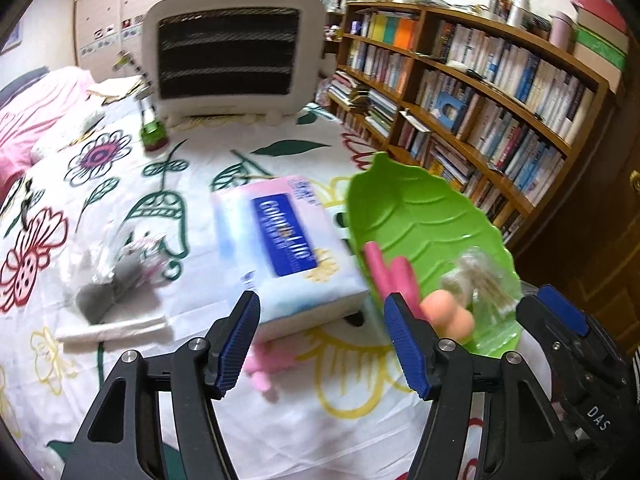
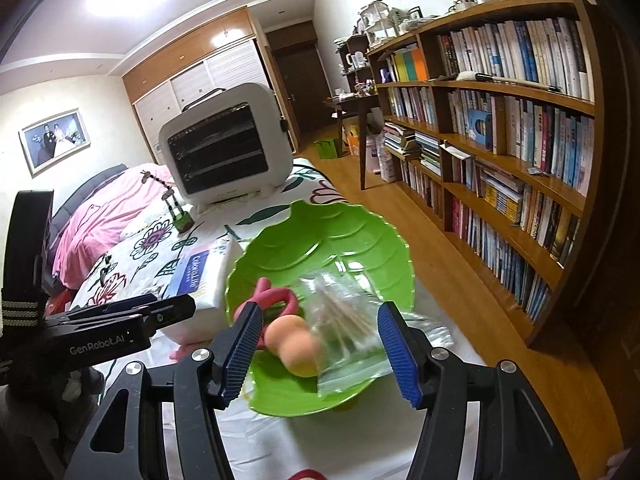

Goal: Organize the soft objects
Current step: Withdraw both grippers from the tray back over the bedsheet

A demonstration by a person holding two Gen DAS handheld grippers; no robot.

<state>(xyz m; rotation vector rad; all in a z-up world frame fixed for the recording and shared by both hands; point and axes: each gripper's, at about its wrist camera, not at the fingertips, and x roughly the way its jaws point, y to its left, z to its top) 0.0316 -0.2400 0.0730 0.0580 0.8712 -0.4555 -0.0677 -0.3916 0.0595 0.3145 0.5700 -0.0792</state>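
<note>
A green leaf-shaped tray [image 1: 420, 216] [image 2: 360, 240] sits on the flowered bedspread. In it lie a peach sponge [image 1: 450, 314] [image 2: 298, 344], a pink piece [image 1: 394, 276] [image 2: 276, 296] and a clear bag of cotton swabs [image 1: 480, 280] [image 2: 348, 320]. A tissue pack [image 1: 288, 240] [image 2: 200, 276] lies left of the tray. A pink soft item [image 1: 264, 368] lies below the pack. A grey and white soft bundle [image 1: 116, 276] lies further left. My left gripper [image 1: 326, 346] is open and empty above the bed. My right gripper [image 2: 320, 354] is open over the tray's near rim.
A white heater [image 1: 228, 52] [image 2: 224, 144] stands at the bed's far end beside a small green stand [image 1: 152, 134] [image 2: 182, 218]. A full bookshelf [image 1: 480, 80] [image 2: 500, 140] runs along the right. A pink quilt [image 1: 28, 120] [image 2: 100, 212] lies at the left.
</note>
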